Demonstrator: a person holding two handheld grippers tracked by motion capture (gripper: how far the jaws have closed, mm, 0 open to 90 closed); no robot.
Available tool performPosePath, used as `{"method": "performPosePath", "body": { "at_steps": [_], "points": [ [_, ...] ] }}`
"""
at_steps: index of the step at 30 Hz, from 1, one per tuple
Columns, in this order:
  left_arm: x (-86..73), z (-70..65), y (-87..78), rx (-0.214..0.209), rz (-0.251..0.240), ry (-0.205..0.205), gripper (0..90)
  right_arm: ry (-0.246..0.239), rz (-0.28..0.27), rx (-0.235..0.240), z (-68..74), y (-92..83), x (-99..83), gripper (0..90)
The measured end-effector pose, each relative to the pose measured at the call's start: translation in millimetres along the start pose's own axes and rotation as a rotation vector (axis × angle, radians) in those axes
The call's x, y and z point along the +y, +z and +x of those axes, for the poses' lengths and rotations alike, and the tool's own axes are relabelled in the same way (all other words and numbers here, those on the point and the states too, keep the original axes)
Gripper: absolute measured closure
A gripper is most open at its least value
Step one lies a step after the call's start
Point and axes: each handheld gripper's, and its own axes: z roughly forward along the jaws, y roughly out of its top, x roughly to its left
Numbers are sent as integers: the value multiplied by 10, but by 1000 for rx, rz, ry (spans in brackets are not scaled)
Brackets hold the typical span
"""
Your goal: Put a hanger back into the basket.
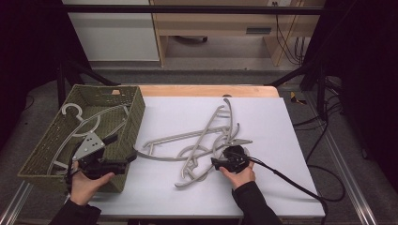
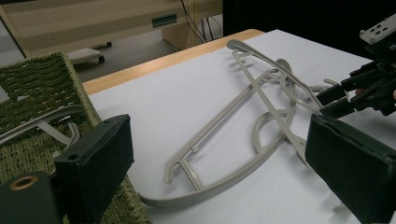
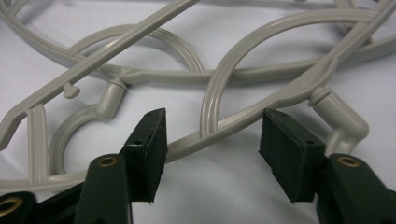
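We see a heap of grey plastic hangers tangled on the white table cover, centre of the table. The woven green basket sits at the table's left edge with at least one more hanger lying inside it.

Right gripper is low at the near edge of the heap, held by the right hand. In the right gripper view its jaws stand apart, straddling a curved hanger arm; the pads look just clear of the plastic, though we can't be sure about the left pad, where the arm passes behind it. Nothing clamped.

Left gripper is held by the left hand over the basket's near right corner, pointing toward the heap. Its jaws are spread wide, nothing between them. In the left gripper view the nearest hanger's curved arm ends just beside the basket wall.
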Motion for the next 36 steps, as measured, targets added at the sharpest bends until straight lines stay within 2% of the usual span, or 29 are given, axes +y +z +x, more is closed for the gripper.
{"method": "performPosePath", "body": {
  "at_steps": [3, 6, 7, 9, 12, 24, 33, 36],
  "points": [
    [0, -6, 2, -1, 1, 2, 73, 4, 11, -6, -38, -36, -20, 417],
    [-2, -7, 7, -2, 2, 2, 74, 9, -3, -15, -33, -39, -24, 384],
    [-4, -11, 13, -3, 6, 4, 75, 24, -18, -1, -21, -22, -28, 339],
    [-4, -17, 18, -5, 7, 6, 75, 30, -9, -7, -14, 24, -47, 291],
    [-4, -24, 21, -7, 8, 8, 75, 31, -7, 6, -7, 72, -63, 291],
    [-1, -24, 10, -7, 6, 9, 77, 41, 30, 27, -40, 59, -48, 382],
    [3, -20, -2, -5, 4, 11, 78, 71, 72, 60, -183, -19, -40, 507],
    [5, -22, -4, -6, 4, 11, 78, 79, 84, 50, -225, -48, -38, 546]
  ]
}}
